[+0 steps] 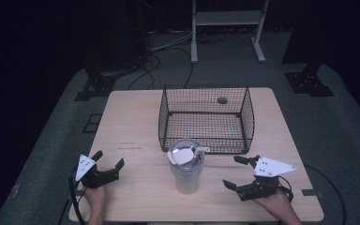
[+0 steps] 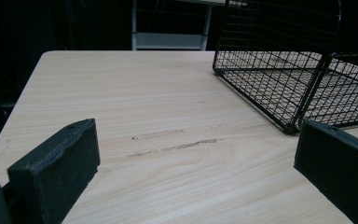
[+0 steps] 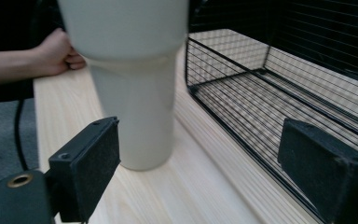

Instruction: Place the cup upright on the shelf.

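Tumbler upright — straw tilting right, wire basket just behind

Both black grippers, left gripper and right gripper, carry grey triangular plates, flat rectangular jaws, black cables.

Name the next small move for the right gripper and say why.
Probably ease the right gripper left toward the tumbler until its open jaws sit on either side of the body. The tumbler stands upright and free in front of the empty wire basket, and the left gripper is open too, farther away.
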Motion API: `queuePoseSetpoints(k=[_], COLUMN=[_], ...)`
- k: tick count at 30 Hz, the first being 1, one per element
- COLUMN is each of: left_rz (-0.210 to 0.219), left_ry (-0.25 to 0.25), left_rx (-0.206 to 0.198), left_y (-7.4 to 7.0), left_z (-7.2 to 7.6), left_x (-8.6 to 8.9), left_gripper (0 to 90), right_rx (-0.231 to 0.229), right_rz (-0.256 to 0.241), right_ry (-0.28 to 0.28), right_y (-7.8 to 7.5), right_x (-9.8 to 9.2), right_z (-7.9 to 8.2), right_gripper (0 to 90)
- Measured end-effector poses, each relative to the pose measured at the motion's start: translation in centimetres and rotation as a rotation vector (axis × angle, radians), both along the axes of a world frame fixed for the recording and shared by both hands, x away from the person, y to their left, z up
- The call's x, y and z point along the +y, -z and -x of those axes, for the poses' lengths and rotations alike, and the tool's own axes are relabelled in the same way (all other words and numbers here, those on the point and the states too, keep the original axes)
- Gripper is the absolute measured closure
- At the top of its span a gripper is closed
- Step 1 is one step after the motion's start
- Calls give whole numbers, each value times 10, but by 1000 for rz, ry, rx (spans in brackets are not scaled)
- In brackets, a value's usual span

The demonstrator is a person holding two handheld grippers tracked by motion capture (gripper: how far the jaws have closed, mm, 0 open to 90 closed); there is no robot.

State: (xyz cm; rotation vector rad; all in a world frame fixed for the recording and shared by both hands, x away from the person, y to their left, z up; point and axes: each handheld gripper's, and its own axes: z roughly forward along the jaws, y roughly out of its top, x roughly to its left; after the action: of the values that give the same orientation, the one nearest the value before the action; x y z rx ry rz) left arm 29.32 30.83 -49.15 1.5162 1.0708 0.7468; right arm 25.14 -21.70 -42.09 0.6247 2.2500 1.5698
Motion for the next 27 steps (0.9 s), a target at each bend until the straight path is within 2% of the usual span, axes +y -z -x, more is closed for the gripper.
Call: queuePoseSetpoints(k=[5,10,16,27], left_rz=[0,1,2,1], left_ry=[1,2,2,4], left_rx=[-1,-2,-3,-6], left_y=[0,0,0,0], left_z=[0,0,0,0], left_x=[0,0,0,0], left_gripper=[0,0,0,0], right_rx=[-4,10,12,23], right_rz=[1,-25,-49,-65], right_ry=[-26,-70,-93,-105], right_y=[-1,2,8,20], right_x=[12,29,46,70], right_z=[1,-2,-7,-16], right_gripper=[121,116,112,99])
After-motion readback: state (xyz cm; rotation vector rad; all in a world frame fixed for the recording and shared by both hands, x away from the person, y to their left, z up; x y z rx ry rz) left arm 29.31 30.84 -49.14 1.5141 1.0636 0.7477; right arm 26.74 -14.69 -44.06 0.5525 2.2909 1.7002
